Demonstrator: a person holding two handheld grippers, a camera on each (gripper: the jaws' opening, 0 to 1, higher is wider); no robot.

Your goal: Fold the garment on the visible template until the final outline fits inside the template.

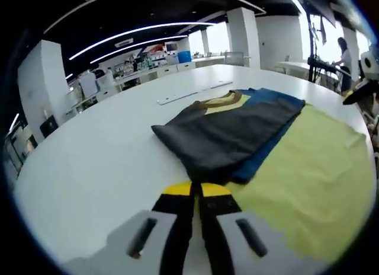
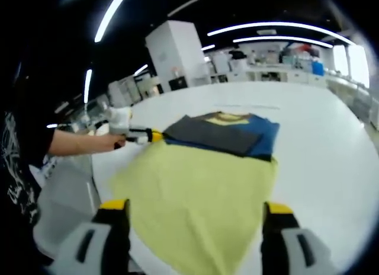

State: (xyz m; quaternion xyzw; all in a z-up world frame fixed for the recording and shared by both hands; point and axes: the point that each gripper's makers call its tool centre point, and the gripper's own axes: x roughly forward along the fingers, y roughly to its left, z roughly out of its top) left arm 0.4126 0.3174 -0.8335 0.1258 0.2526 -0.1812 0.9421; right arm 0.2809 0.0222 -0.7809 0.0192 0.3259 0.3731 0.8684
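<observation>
The folded garment (image 2: 225, 134) lies at the yellow template's (image 2: 201, 198) far end; the left claw (image 1: 197, 189) is pinched closed, the right claw (image 2: 195, 216) gapes wide.

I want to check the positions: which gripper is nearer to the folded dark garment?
The left gripper: its closed tips sit at the garment edge. The right gripper is open, farther back over the yellow template.
</observation>
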